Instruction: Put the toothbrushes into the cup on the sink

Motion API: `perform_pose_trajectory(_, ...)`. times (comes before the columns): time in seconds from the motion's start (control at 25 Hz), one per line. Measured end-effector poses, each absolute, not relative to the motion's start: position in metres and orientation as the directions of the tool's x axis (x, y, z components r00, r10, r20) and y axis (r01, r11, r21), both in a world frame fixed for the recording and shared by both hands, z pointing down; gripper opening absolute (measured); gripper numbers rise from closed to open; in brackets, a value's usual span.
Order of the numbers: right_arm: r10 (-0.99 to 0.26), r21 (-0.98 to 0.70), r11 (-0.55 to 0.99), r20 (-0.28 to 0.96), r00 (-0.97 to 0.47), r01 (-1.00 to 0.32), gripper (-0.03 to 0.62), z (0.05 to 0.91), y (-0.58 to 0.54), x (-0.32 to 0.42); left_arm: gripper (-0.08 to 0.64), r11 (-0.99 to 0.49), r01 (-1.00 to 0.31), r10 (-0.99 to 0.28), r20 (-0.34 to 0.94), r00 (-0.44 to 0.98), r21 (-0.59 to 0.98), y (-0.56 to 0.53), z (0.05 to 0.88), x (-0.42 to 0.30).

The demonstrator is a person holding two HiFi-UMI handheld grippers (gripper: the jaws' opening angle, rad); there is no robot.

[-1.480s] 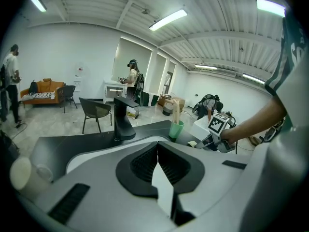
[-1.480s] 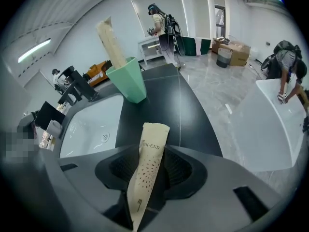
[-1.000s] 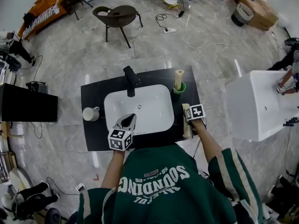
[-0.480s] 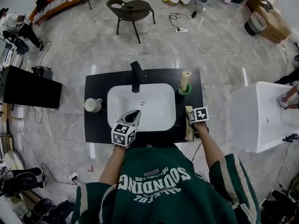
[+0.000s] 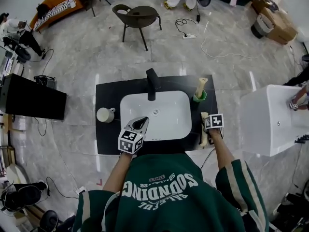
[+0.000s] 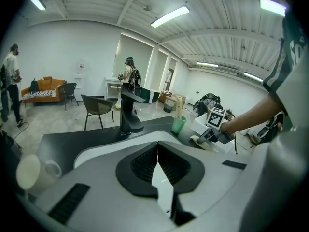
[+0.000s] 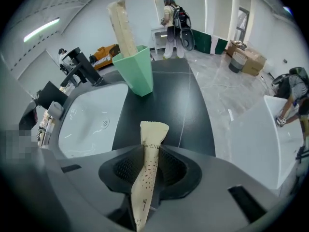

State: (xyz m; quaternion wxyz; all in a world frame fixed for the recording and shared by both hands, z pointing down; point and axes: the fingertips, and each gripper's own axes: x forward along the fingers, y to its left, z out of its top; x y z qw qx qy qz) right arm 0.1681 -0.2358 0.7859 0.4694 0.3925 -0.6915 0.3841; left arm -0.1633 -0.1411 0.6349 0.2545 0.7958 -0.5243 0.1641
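right tongs (image 7: 146, 153): jaws just been closing, now pinching cream paper-wrapped toothbrush (image 7: 146, 178) on black surface (image 7: 169, 110) | left tongs (image 6: 157, 166): pressed together, empty | advice: grip firmly, lift clear, tip upright, lower into mint-green plastic cup (image 7: 137, 74)

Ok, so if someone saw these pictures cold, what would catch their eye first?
Probably the right tool, whose jaws have just been closing on a paper-wrapped toothbrush at the right end of the black counter. Just beyond it stands the green cup with a second toothbrush upright in it, beside the white basin.
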Motion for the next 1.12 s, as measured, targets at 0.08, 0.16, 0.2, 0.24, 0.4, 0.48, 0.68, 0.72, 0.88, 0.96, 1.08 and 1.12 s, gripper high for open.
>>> perform_pose_trajectory(0.08, -0.216, -0.155, 0.355, 0.946, -0.242, -0.922, 0.1, 0.781, -0.237, 0.167, 0.012, -0.328, -0.916, -0.753, 0.521, 0.402, 0.232, -0.141, 0.633, -0.174)
perform_pose_trajectory(0.16, -0.232, -0.152, 0.353, 0.942, -0.244, -0.923, 0.092, 0.775, -0.237, 0.159, 0.012, -0.331, -0.914, -0.758, 0.511, 0.405, 0.233, -0.141, 0.631, -0.183)
perform_pose_trajectory(0.2, -0.235, -0.154, 0.361, 0.939, -0.25, -0.92, 0.091, 0.771, -0.235, 0.152, 0.012, -0.332, -0.914, -0.76, 0.507, 0.406, 0.234, -0.141, 0.629, -0.188)
perform_pose_trajectory(0.24, -0.24, -0.16, 0.368, 0.935, -0.259, -0.916, 0.089, 0.767, -0.234, 0.145, 0.012, -0.333, -0.913, -0.762, 0.503, 0.407, 0.235, -0.141, 0.628, -0.192)
perform_pose_trajectory(0.4, -0.287, -0.204, 0.394, 0.899, -0.33, -0.896, 0.084, 0.744, -0.233, 0.113, 0.011, -0.336, -0.91, -0.769, 0.487, 0.413, 0.241, -0.14, 0.624, -0.205)
perform_pose_trajectory(0.48, -0.317, -0.228, 0.42, 0.87, -0.377, -0.878, 0.083, 0.73, -0.234, 0.093, 0.012, -0.336, -0.909, -0.773, 0.479, 0.415, 0.245, -0.139, 0.624, -0.21)
perform_pose_trajectory(0.68, -0.374, -0.274, 0.55, 0.764, -0.525, -0.789, 0.08, 0.686, -0.233, 0.028, 0.012, -0.332, -0.908, -0.779, 0.469, 0.416, 0.255, -0.131, 0.625, -0.224)
perform_pose_trajectory(0.72, -0.38, -0.277, 0.571, 0.745, -0.548, -0.773, 0.08, 0.679, -0.232, 0.015, 0.012, -0.329, -0.909, -0.781, 0.466, 0.415, 0.257, -0.129, 0.625, -0.227)
perform_pose_trajectory(0.88, -0.382, -0.28, 0.639, 0.693, -0.611, -0.717, 0.08, 0.661, -0.223, -0.028, 0.012, -0.315, -0.913, -0.792, 0.458, 0.404, 0.26, -0.121, 0.625, -0.245)
perform_pose_trajectory(0.96, -0.368, -0.29, 0.678, 0.662, -0.653, -0.675, 0.08, 0.651, -0.217, -0.05, 0.012, -0.305, -0.916, -0.797, 0.457, 0.396, 0.262, -0.116, 0.625, -0.255)
perform_pose_trajectory(1.08, -0.343, -0.292, 0.737, 0.616, -0.709, -0.61, 0.08, 0.636, -0.205, -0.082, 0.012, -0.282, -0.922, -0.808, 0.452, 0.377, 0.266, -0.106, 0.624, -0.272)
perform_pose_trajectory(1.12, -0.336, -0.288, 0.754, 0.604, -0.723, -0.591, 0.08, 0.632, -0.201, -0.092, 0.012, -0.273, -0.924, -0.812, 0.451, 0.37, 0.267, -0.103, 0.624, -0.278)
